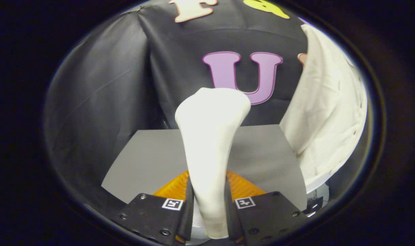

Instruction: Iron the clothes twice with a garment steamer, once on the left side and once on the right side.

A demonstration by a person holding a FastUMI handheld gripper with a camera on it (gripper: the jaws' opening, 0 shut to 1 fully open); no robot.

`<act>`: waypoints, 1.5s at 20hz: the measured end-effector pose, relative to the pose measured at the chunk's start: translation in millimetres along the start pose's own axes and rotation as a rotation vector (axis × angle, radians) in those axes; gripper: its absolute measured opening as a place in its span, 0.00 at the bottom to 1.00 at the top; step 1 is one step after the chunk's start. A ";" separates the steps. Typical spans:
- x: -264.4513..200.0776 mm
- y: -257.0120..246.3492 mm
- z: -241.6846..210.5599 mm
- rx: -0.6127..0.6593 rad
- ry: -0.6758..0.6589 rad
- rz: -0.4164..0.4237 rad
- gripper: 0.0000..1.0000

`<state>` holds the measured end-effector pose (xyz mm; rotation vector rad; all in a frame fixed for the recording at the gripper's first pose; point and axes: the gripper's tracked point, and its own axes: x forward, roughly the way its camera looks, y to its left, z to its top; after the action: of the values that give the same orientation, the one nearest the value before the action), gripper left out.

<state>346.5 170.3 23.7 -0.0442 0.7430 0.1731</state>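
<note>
A white garment steamer [210, 136] stands upright between my fingers, its narrow handle squeezed by both black fingers [188, 205] and its wide head rising above them. My gripper [209, 208] is shut on that handle. Under the handle an orange ribbed part [241, 186] of the steamer shows just ahead of the fingers. A white garment [330, 112] hangs to the right of the steamer head, apart from it, against the black booth wall.
A grey tabletop [146, 160] lies beyond the fingers and runs under the hanging garment. Black cloth walls close the space behind and to the left. A dark cable or small fitting [313, 205] lies beside the right finger.
</note>
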 end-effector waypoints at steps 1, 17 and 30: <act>-8.0 -4.4 1.1 0.025 -0.018 0.002 0.39; -109.0 -73.7 90.7 0.076 -0.407 -0.041 0.38; -153.1 -235.7 147.0 -0.096 -0.702 -0.278 0.38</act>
<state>374.7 -68.6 230.4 -0.1678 0.0233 -0.0462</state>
